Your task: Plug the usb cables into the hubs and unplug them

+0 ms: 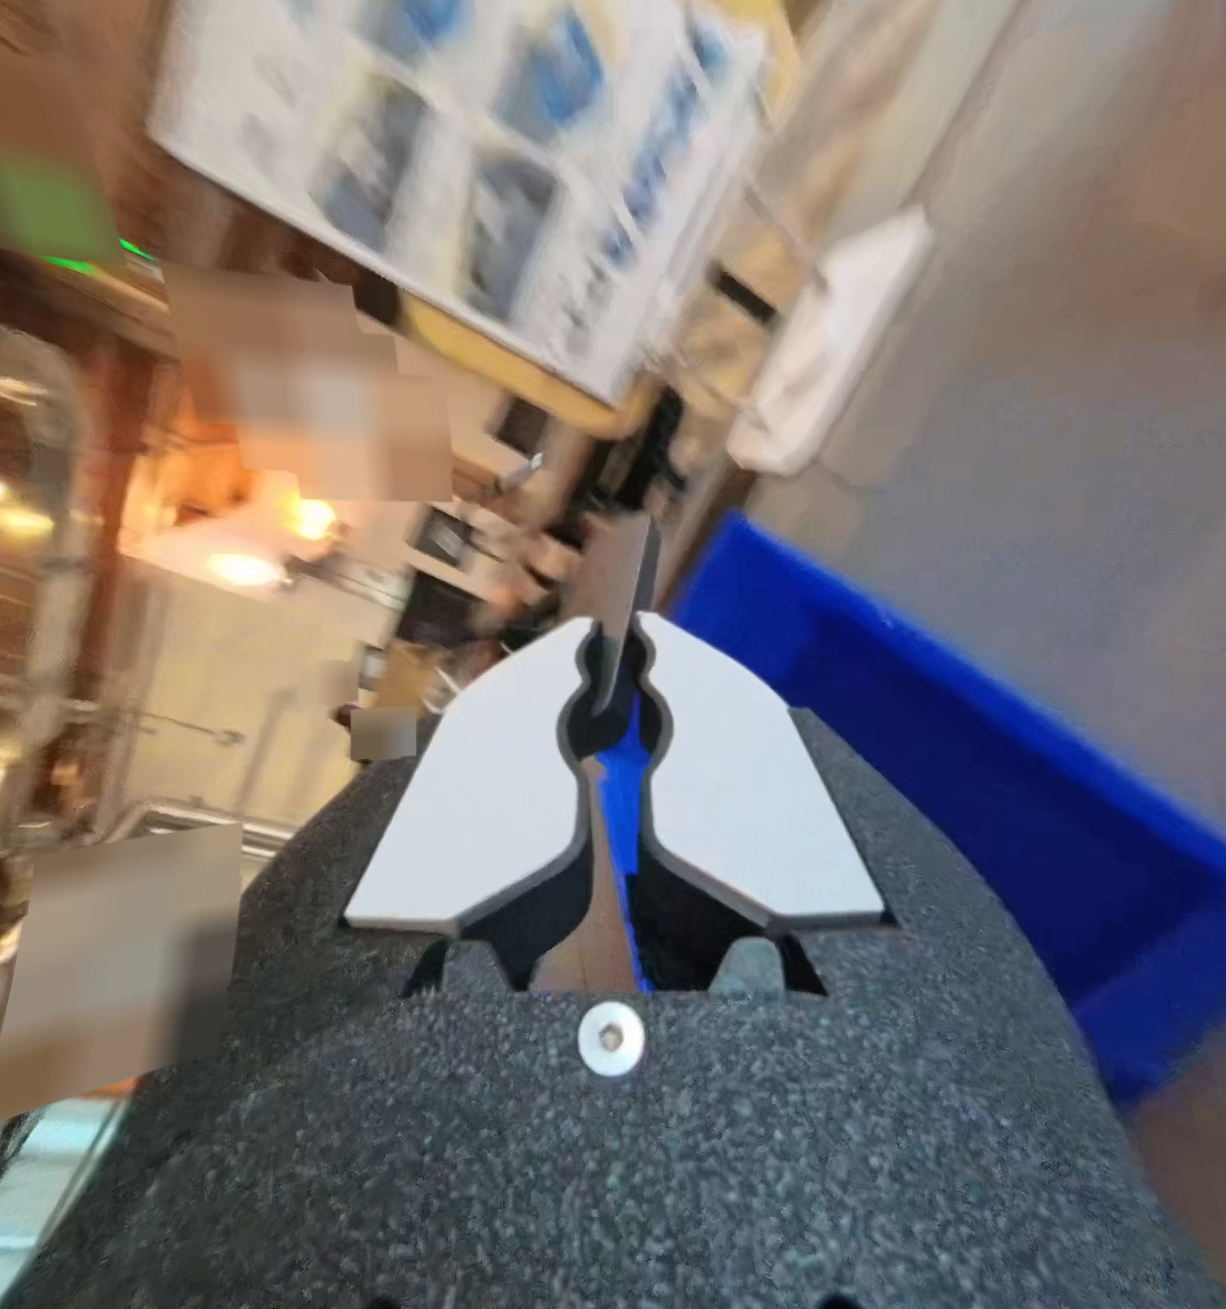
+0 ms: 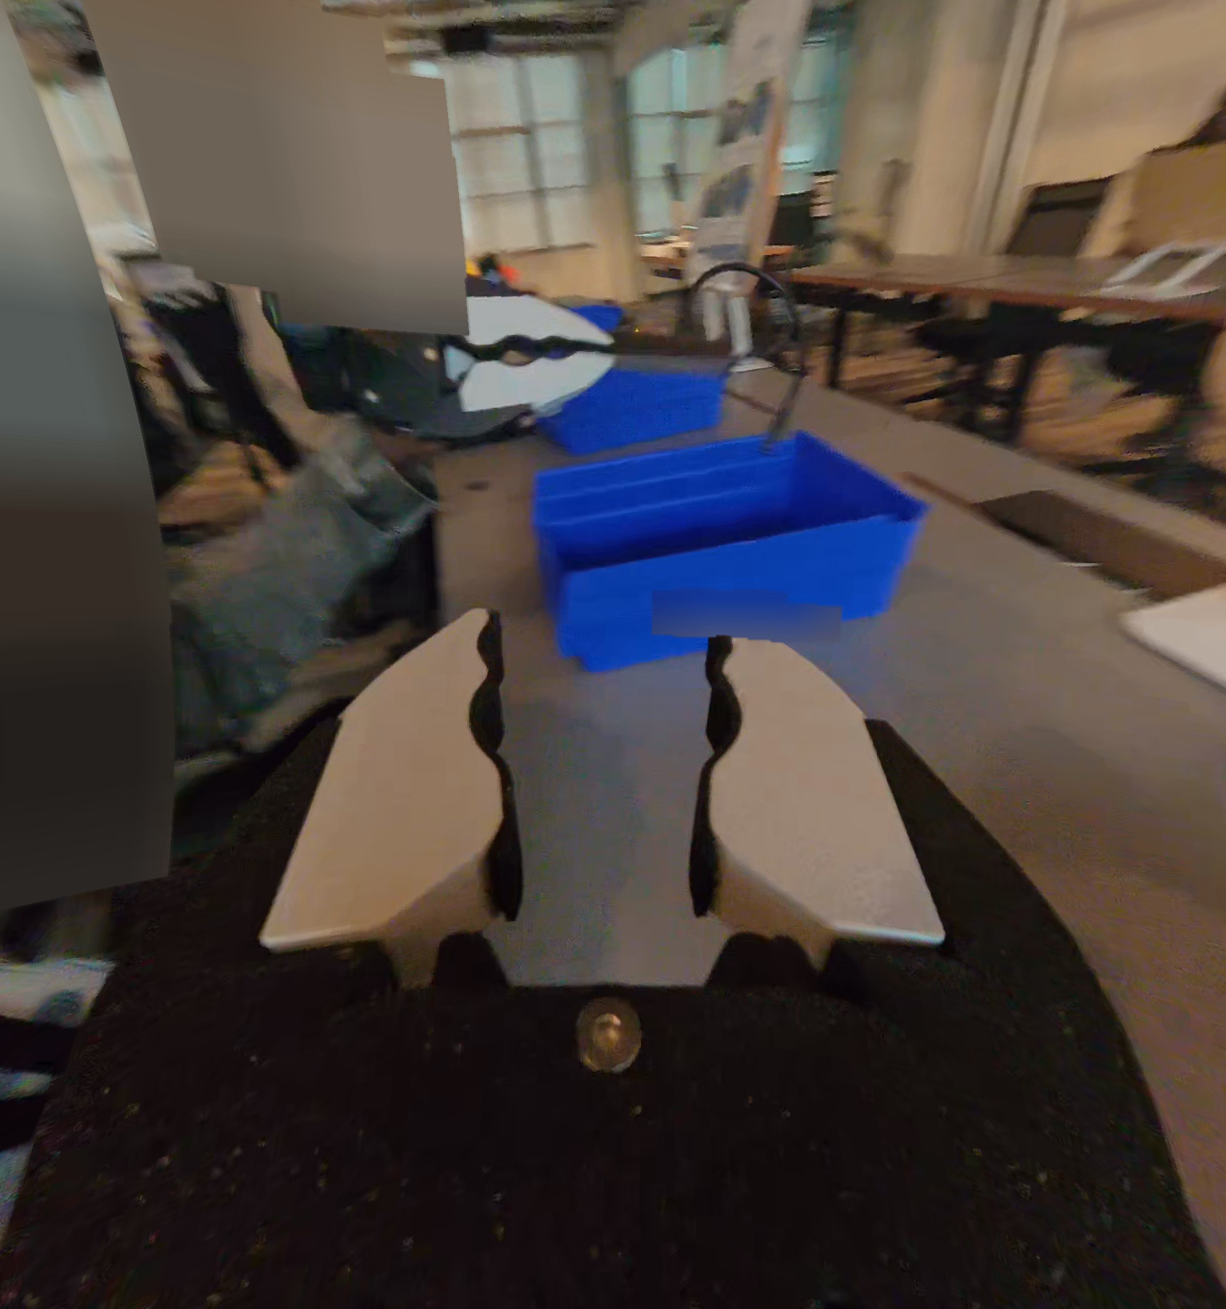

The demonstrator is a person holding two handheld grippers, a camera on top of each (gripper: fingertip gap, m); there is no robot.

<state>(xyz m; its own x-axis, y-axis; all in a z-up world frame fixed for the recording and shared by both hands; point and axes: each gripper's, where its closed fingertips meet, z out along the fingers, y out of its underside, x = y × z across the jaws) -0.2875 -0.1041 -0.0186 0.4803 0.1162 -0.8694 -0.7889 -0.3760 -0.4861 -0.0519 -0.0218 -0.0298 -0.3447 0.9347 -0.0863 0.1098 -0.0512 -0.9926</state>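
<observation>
In the left wrist view, my left gripper point(image 1: 614, 627) is shut on a thin grey flat piece point(image 1: 624, 574), seemingly a hub seen edge-on, which sticks out past the fingertips. The view is blurred and tilted. The left gripper also shows in the right wrist view point(image 2: 606, 347), held in the air at the far left. My right gripper point(image 2: 604, 630) is open and empty, low over the grey table point(image 2: 985, 744), just in front of a blue bin point(image 2: 723, 567). A black cable point(image 2: 784, 340) arcs above that bin and its end drops inside the far rim.
A second blue bin point(image 2: 631, 418) stands farther back on the table; a blue bin wall point(image 1: 950, 765) lies right of the left gripper. A white sheet point(image 2: 1205, 637) lies at the table's right edge. Other tables and chairs stand behind. The gap from one gripper's tips to the other's is roughly 25 cm.
</observation>
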